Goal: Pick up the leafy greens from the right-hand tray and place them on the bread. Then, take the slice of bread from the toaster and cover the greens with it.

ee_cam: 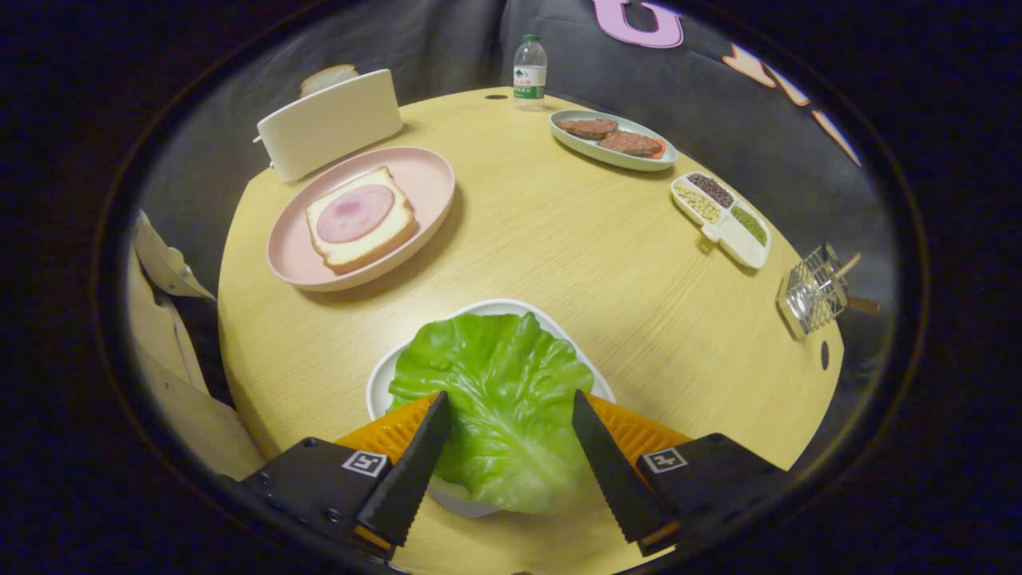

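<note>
Green and glossy, the leafy greens (499, 399) lie on a white tray (382, 385) at the near edge of the surface (559, 239), spilling over the tray's near rim, with the tongs (511, 415) spread wide to either side of the leaf and gripping nothing. To do this step well, I would judge it best to lower the fingers until they straddle the leaf's thick central rib, then close gently so the soft edge does not fold or slip out. From the tongs, the bread (361, 220) with its pink slice of meat sits on a pink plate (415, 180) at about eleven o'clock, well apart from the tray; the lift should clear that plate's rim. Beyond it stands the toaster (331, 124) with a slice of bread (327, 77) showing above it. At twelve o'clock is a water bottle (530, 72); its label is too small to read. Small square printed markers sit on the tongs' body, no legible words.
</note>
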Demonstrator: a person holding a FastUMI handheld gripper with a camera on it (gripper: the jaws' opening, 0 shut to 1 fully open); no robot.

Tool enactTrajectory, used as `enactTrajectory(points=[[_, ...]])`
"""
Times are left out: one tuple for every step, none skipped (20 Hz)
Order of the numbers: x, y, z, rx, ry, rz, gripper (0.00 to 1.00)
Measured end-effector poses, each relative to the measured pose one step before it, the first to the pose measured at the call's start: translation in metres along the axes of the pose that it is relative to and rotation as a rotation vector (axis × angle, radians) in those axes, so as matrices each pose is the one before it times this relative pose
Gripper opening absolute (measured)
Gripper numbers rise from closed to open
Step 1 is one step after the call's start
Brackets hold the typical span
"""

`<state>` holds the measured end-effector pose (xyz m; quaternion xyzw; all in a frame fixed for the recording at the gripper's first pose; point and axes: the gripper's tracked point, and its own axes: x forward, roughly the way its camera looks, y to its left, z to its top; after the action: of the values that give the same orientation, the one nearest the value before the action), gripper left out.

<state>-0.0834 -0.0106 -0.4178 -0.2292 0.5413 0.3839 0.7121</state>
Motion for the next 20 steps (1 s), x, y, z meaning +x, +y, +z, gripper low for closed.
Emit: enactTrajectory(points=[[-0.00028,-0.00088,-0.00099,0.01942,0.00425,-0.00159,0.96],[0.00257,-0.00083,-0.00029,0.00994,0.00705,-0.00193,0.88],[-0.00084,0.00035,0.0008,0.00368,0.00111,-0.00188,0.8],[-0.00183,0.00136,-0.00051,0.00096,0.00308,-0.00203,0.72],[-0.00067,0.00055,0.00008,0.00171,-0.00004,-0.00468,0.64],[-0.00027,0.00023,-0.00053,0.0001,0.00249,-0.00676,0.57],[0.00009,0.00057,-0.00003,0.00448,0.00485,-0.00409,0.49],[0.00024,0.00369,0.00132,0.00095,-0.00361,0.00793,0.41],[-0.00085,-0.00033,0.00237,0.00617,-0.00529,0.00184,0.33],[0.00102,0.00227,-0.00222,-0.00348,0.00313,-0.00574,0.25],[-0.00044,0.00278,0.00199,-0.02307,-0.00473,-0.00418,0.17],[-0.00132,0.00291,-0.00043,-0.02291,-0.00308,-0.00295,0.09],[-0.00234,0.00312,0.00169,-0.01657,-0.00623,0.00281,0.09],[-0.00287,0.00209,0.00206,-0.0034,-0.00991,-0.00066,0.09],[-0.0034,0.00456,0.00251,0.01544,-0.004,0.01101,0.09],[-0.0053,0.00476,0.0044,0.01361,-0.01455,0.01555,0.09],[-0.00395,0.00243,0.00443,0.00876,-0.01238,0.00108,0.09],[-0.00249,-0.00084,0.00159,0.00189,-0.0103,-0.00802,0.07],[-0.00575,-0.00572,0.0031,-0.00582,-0.01451,-0.02381,0.06],[-0.00227,0.00183,-0.00095,0.01405,0.00548,-0.00049,0.05]])
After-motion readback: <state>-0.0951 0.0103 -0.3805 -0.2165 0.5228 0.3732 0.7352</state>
